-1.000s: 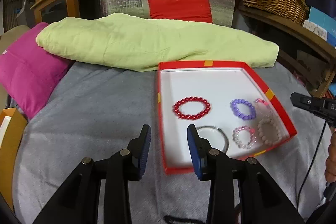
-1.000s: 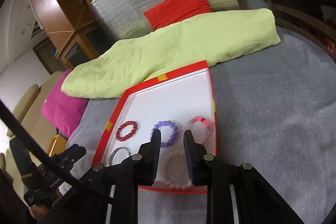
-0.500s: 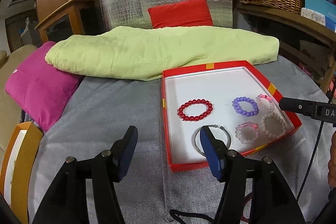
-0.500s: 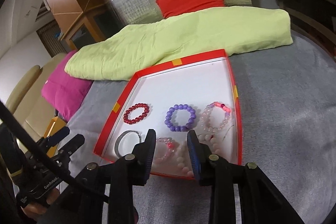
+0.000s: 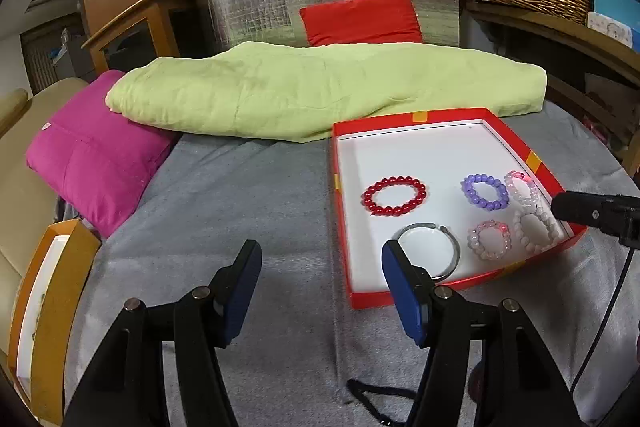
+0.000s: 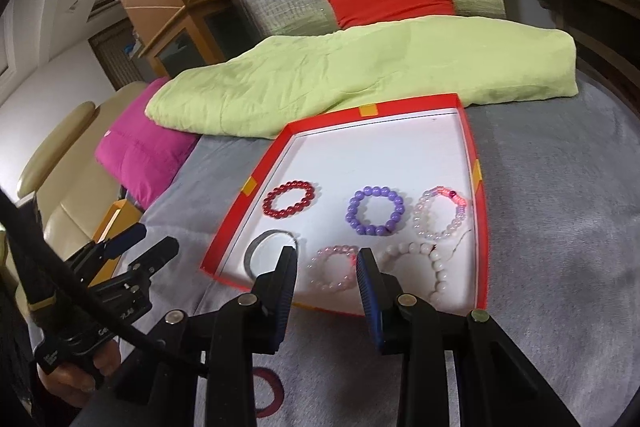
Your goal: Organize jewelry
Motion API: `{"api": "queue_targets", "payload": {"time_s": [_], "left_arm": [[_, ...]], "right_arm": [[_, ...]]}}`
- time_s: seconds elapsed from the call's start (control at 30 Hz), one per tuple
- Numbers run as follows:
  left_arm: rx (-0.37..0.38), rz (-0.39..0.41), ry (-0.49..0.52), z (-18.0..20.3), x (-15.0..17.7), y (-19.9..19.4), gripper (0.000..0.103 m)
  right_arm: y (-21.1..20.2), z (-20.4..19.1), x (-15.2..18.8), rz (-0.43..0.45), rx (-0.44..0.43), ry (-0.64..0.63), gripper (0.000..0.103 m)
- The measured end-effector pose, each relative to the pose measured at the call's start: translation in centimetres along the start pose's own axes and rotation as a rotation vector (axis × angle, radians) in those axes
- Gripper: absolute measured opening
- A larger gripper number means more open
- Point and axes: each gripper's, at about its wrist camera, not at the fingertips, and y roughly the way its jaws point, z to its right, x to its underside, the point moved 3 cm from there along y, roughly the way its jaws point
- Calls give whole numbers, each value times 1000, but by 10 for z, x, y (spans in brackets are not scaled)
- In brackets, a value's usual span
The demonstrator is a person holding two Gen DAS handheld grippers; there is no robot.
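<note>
Six bracelets lie flat inside a red box (image 6: 481, 211) with white bottom, on a bed with grey cover (image 5: 240, 195). Behind the box lie a green blanket (image 5: 320, 87) and a pink pillow (image 5: 92, 163).

Ahead of the right hand-held gripper (image 6: 326, 273), whose jaws stand apart with nothing between them, is a pale pink bracelet (image 6: 334, 267); a silver bangle (image 6: 264, 247) is just left of it.

To the right of the left hand-held gripper (image 5: 320, 267), open and empty over the cover, is the box's near left corner. The bangle's gap points away from it. Red bracelet (image 5: 394, 195) and purple bracelet (image 5: 486, 191) lie farther ahead.
</note>
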Motion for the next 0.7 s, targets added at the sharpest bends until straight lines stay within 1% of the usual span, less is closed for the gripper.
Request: {"api": "queue_targets", "payload": {"time_s": [0.2, 0.27, 0.43, 0.7], "left_arm": [[-67, 12, -29, -24, 4, -8, 64], [-96, 21, -44, -35, 5, -12, 64], [-157, 34, -71, -59, 9, -19, 64], [-202, 38, -76, -84, 16, -24, 65]], "right_arm": [[2, -14, 9, -32, -27, -46, 33], [4, -21, 12, -47, -35, -67, 38], [10, -39, 22, -79, -58, -133, 39], [23, -63, 44, -144, -79, -227, 39]]}}
